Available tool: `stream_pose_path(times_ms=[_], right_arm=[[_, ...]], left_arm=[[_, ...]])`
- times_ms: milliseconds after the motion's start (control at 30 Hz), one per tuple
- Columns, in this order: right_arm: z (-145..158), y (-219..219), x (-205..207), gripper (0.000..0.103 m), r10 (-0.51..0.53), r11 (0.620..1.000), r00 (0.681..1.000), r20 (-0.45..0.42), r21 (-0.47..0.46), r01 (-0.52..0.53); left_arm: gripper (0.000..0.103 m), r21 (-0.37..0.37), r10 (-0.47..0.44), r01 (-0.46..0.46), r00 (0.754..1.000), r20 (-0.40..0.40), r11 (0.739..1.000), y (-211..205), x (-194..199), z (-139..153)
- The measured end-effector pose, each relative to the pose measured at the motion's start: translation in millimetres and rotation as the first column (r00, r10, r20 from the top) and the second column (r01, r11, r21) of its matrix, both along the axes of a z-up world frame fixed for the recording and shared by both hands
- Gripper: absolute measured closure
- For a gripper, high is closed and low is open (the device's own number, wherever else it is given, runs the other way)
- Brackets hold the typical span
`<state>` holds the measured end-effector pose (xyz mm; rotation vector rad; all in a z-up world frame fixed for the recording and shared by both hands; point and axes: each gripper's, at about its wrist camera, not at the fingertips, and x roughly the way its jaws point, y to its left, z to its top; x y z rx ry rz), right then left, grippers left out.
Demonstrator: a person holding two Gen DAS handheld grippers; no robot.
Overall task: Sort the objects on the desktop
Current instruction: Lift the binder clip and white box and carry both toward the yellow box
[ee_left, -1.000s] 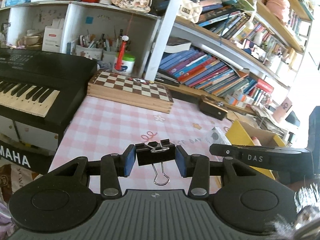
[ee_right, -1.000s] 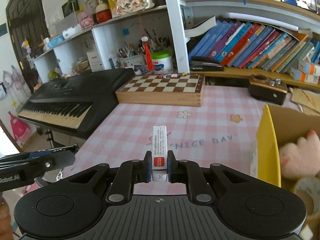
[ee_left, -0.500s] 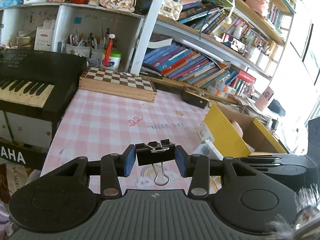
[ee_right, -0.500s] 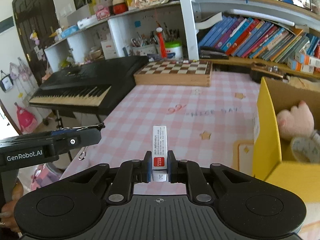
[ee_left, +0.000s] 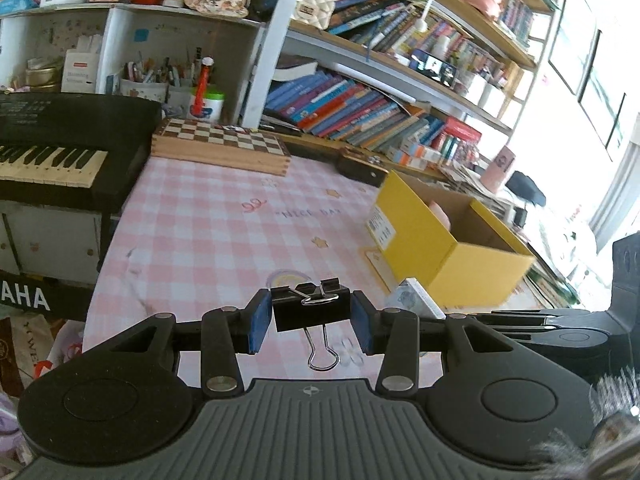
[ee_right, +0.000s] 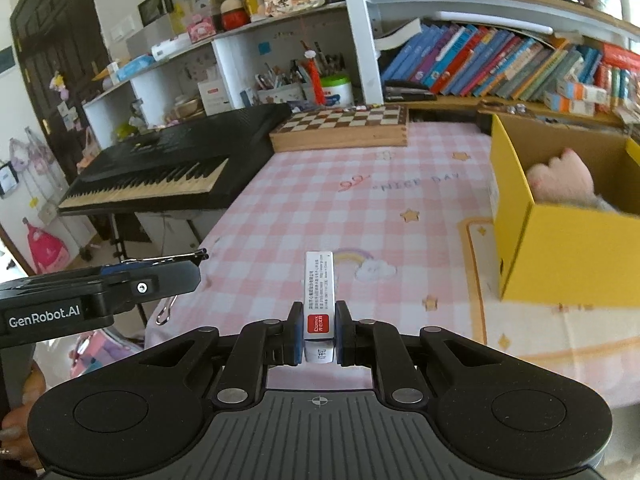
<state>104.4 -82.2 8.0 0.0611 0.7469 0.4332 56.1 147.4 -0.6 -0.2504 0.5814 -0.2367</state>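
Left gripper clamps a black binder clip between its blue pads, wire handle hanging down, above the near edge of the table. Right gripper is closed tight on a small white box with a red label, standing on its narrow side and pointing away, also above the near edge. Table carries a pink checked cloth. A yellow cardboard box sits open at the right edge, with a pink plush toy inside. A wooden chessboard lies at the far edge, a small dark wooden box to its right. A black keyboard stands just off the left edge. Bookshelves behind.
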Motion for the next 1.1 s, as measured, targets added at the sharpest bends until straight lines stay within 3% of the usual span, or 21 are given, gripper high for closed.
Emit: stream_pose_path(times_ms=[467,800,1100], right_arm=[[-6,-24,-60,0.089,-0.162,0.987,0.986,-0.029,0.001,0.162],[-10,-54,-90,0.089,-0.297,0.955,0.953,-0.052,-0.035,0.296],[-9,-70,-98,0.089,-0.363,0.931,0.930,-0.059,-0.057,0.360]], left_arm=[[0.063,0.007,-0.178,0.178,0.984,-0.012,0.984,-26,-31,-5],[0.063,-0.016,-0.336,0.336,0.942,-0.025,0.942,-64,-29,-12],[0.063,-0.027,-0.411,0.411,0.911,-0.017,0.911,-87,-25,-14]])
